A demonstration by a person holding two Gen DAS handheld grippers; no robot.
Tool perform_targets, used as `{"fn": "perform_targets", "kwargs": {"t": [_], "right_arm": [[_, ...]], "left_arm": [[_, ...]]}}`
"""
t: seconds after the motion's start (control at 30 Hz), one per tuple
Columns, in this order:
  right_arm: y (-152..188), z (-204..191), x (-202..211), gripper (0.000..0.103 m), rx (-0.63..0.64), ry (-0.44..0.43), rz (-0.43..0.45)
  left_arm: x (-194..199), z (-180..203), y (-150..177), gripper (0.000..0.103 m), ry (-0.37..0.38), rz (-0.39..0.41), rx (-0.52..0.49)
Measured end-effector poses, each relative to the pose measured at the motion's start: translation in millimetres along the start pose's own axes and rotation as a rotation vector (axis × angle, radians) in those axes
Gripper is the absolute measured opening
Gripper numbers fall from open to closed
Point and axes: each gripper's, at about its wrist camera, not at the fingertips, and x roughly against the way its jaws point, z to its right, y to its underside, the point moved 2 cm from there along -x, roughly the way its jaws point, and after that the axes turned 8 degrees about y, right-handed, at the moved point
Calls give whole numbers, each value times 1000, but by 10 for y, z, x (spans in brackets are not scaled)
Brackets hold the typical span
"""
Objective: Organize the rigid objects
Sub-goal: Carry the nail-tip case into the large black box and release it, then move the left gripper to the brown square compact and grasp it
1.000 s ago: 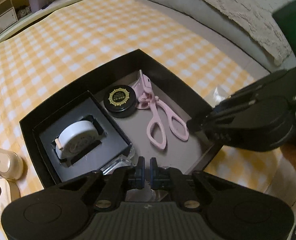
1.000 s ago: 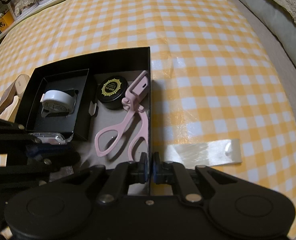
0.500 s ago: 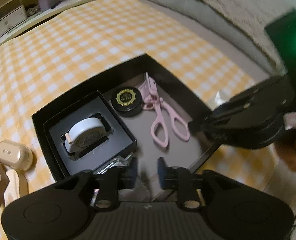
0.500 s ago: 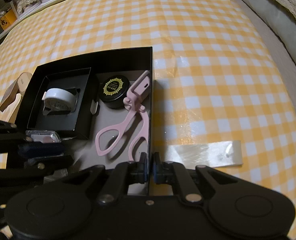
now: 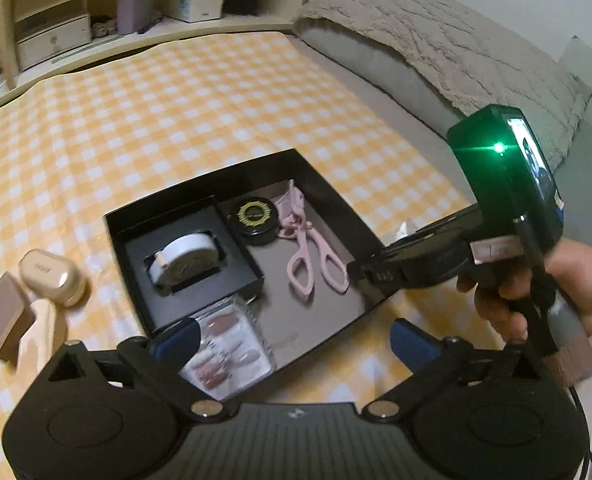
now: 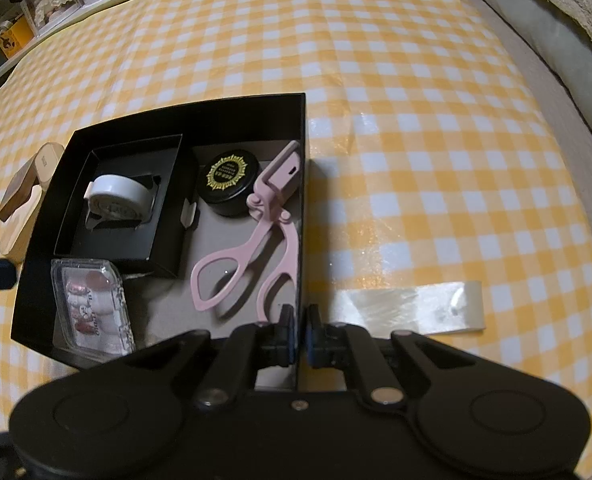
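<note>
A black box (image 5: 328,184) (image 6: 239,108) lies on the checked cloth. It holds a white tape roll (image 5: 187,260) (image 6: 115,196) in a black insert, a black round tin (image 5: 255,216) (image 6: 227,180), a pink eyelash curler (image 5: 308,252) (image 6: 255,248) and a clear case of false nails (image 5: 227,344) (image 6: 91,300) at the near left corner. My left gripper (image 5: 291,344) is wide open above the near edge, empty. My right gripper (image 6: 300,336) is shut on the box's right wall at its near corner.
A beige earbud case (image 5: 51,276) and a wooden block (image 5: 5,316) (image 6: 27,184) lie left of the box. A clear plastic strip (image 6: 412,304) lies right of it. A grey blanket (image 5: 436,48) lies at the right; shelves (image 5: 47,36) stand behind.
My left gripper has opened wide and pulled up and back, leaving the nail case in the box's near left corner. The right gripper has stayed shut on the box wall.
</note>
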Motion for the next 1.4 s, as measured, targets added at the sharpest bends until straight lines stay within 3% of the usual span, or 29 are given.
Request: {"fn": "perform_targets", "kwargs": {"t": [0.33,0.6,0.87,1.13,1.4], "right_arm": [[9,5,0,6,4,3,-1],[33,-15,-19,6,18,11,-8],[36,-23,-23,6,17,11,-8],[26,-27,-31,6,17,12,-10],[23,-34,-56,6,16,12,-13]], "left_arm": [[425,-278,196,103,-90,63,31],[635,-804,276,103,-176,110,163],[680,-1459,270,103,-348,193,394],[468,-2065,321,102,-369,285,745],[278,-2238,266,85,-445,347,809]]}}
